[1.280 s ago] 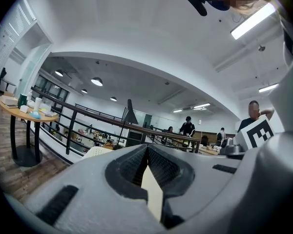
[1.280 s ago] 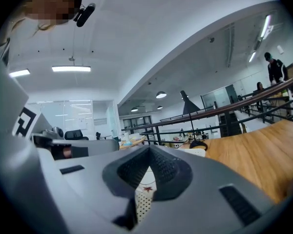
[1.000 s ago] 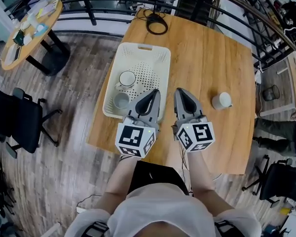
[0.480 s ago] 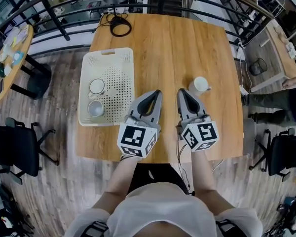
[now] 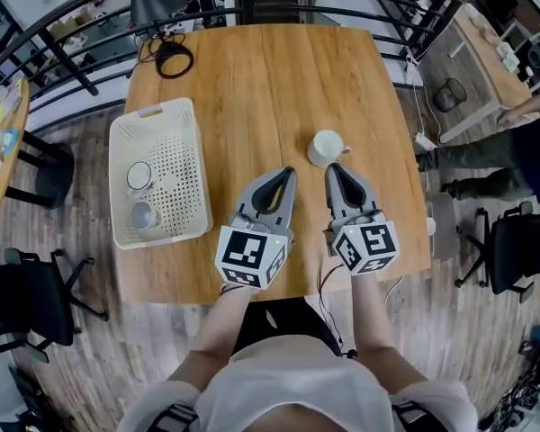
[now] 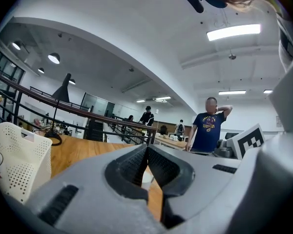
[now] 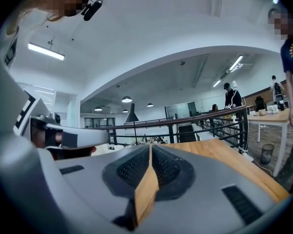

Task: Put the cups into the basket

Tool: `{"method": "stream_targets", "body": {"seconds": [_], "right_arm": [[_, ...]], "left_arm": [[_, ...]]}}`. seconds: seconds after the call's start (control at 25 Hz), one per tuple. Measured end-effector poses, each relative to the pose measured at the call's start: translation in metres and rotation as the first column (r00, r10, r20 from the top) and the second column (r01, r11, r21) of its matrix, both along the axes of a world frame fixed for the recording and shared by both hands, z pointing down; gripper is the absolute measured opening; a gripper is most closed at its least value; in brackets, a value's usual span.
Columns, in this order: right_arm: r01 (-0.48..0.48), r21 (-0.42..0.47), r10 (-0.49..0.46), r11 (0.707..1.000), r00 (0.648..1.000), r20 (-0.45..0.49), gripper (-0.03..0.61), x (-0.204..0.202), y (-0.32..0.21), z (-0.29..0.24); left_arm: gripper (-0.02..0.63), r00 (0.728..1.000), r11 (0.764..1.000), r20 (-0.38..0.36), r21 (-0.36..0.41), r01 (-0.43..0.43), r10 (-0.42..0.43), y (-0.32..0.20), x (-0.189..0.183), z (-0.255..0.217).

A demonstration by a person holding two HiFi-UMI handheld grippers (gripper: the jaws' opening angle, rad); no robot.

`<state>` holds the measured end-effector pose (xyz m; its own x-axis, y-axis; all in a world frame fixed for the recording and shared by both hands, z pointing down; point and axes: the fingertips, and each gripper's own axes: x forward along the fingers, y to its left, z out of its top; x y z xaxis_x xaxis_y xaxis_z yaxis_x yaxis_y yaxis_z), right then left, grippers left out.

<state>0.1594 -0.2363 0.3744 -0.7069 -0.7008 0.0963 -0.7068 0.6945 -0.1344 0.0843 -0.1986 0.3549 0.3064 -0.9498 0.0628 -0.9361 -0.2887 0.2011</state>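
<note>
White cup [image 5: 325,148] stands just ahead of right gripper [image 5: 335,171], jaws together and empty, as on left gripper [image 5: 284,173]; best open wide, pinch the rim, carry to basket [image 5: 153,111].

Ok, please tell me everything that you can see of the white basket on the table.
The basket is white, looks like plastic, rectangular, with low walls and a floor full of small holes. A handle slot is cut in its far short wall. It stands flat on the wooden table, at its left edge. Two cups stand upright inside, near the left wall: a white cup and a greyish cup nearer the person.
</note>
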Motion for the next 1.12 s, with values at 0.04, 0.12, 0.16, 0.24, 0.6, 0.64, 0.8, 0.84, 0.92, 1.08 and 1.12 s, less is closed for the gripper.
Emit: {"method": "stream_targets", "body": {"seconds": [0.04, 0.12, 0.16, 0.24, 0.6, 0.64, 0.8, 0.84, 0.92, 1.08, 1.12], "right_arm": [[-0.003, -0.009, 0.003, 1.0, 1.0, -0.012, 0.014, 0.006, -0.005, 0.005], [-0.01, -0.027, 0.009, 1.0, 0.999, -0.036, 0.015, 0.018, -0.016, 0.015], [-0.01, -0.037, 0.009, 0.999, 0.999, -0.047, 0.018, 0.023, -0.021, 0.02], [-0.001, -0.058, -0.003, 0.998, 0.998, -0.065, 0.04, 0.03, -0.03, 0.029], [0.076, -0.091, -0.09, 0.993, 0.983, -0.158, 0.134, 0.034, -0.047, 0.059], [0.092, -0.1, -0.109, 0.991, 0.977, -0.181, 0.16, 0.032, -0.047, 0.063], [0.148, -0.117, -0.175, 0.982, 0.944, -0.281, 0.232, 0.022, -0.057, 0.08], [0.157, -0.114, -0.185, 0.981, 0.936, -0.3, 0.244, 0.02, -0.06, 0.082], [0.169, -0.106, -0.195, 0.98, 0.922, -0.334, 0.26, 0.018, -0.066, 0.084], [0.205, -0.125, -0.239, 0.971, 0.875, -0.422, 0.264, 0.014, -0.078, 0.095], [0.214, -0.133, -0.251, 0.968, 0.86, -0.444, 0.267, 0.013, -0.08, 0.098]], "left_arm": [[0.009, 1.0, 1.0, 0.002, -0.004, -0.007, 0.007, -0.003, 0.006, 0.002], [0.009, 1.0, 1.0, 0.008, -0.016, -0.018, 0.018, -0.008, 0.014, 0.009], [0.009, 1.0, 0.999, 0.012, -0.023, -0.022, 0.022, -0.011, 0.018, 0.012], [0.009, 1.0, 0.999, 0.018, -0.037, -0.025, 0.026, -0.017, 0.023, 0.019], [0.009, 0.999, 0.996, 0.015, -0.078, -0.033, 0.034, -0.047, 0.037, 0.048], [0.009, 0.999, 0.996, 0.014, -0.083, -0.034, 0.035, -0.05, 0.038, 0.05], [0.009, 0.999, 0.994, 0.012, -0.103, -0.035, 0.037, -0.062, 0.04, 0.061], [0.009, 0.999, 0.993, 0.012, -0.109, -0.035, 0.037, -0.064, 0.04, 0.064], [0.009, 0.999, 0.993, 0.01, -0.116, -0.034, 0.036, -0.068, 0.04, 0.068], [0.009, 0.999, 0.991, 0.007, -0.133, -0.032, 0.033, -0.071, 0.039, 0.078], [0.009, 0.999, 0.99, 0.006, -0.139, -0.032, 0.033, -0.072, 0.038, 0.081]]}}
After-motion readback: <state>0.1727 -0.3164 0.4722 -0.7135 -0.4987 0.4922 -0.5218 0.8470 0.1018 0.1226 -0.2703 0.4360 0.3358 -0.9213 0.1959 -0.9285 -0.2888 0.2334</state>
